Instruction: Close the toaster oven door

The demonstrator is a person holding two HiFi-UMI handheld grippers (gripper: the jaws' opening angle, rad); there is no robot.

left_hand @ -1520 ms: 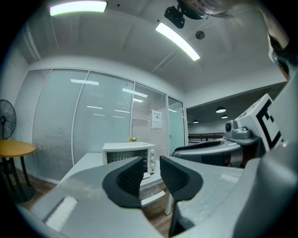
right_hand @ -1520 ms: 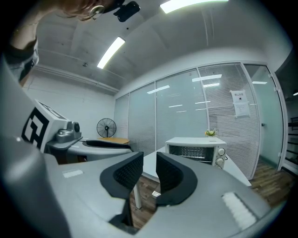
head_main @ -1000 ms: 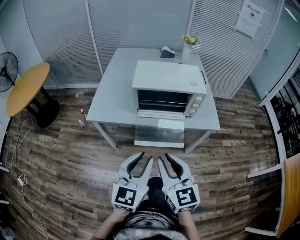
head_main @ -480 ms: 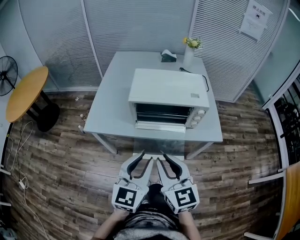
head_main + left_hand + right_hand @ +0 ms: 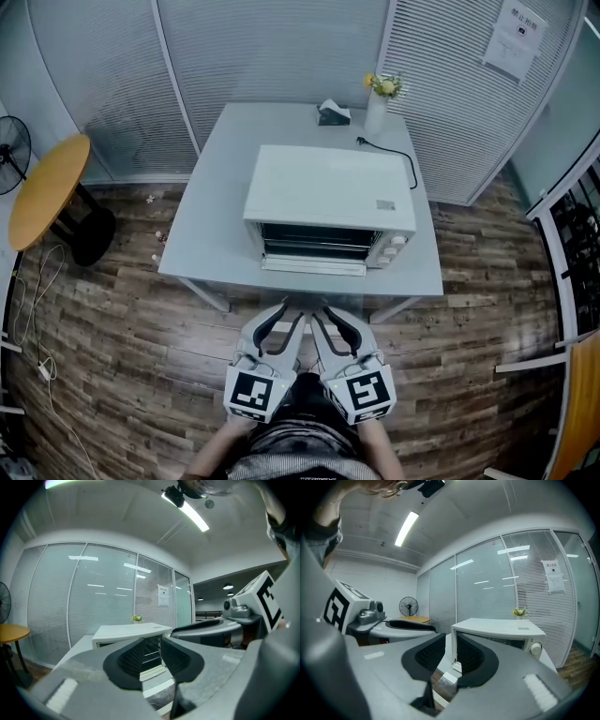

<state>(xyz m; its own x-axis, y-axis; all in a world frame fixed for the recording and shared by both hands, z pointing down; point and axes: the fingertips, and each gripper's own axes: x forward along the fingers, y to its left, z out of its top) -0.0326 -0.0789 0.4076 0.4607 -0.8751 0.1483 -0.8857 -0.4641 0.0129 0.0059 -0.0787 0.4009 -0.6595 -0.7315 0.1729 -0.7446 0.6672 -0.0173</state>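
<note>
The white toaster oven stands on a grey table. Its glass door is folded down flat toward me, past the table's front edge. Both grippers hover side by side over the floor just short of that door. My left gripper is open with nothing between its fingers. The right gripper is also empty, and its jaws are closing. In the left gripper view the oven and its lowered door show through the gap of the left gripper. The right gripper view has the oven beyond the right gripper.
A vase of yellow flowers, a small dark box and the oven's black cord are at the table's back. A round wooden table and a fan stand left. Blinds close off the back.
The view has moved closer to the table, so the oven and its open door now lie just beyond the fingertips. The right jaws have narrowed a little.
</note>
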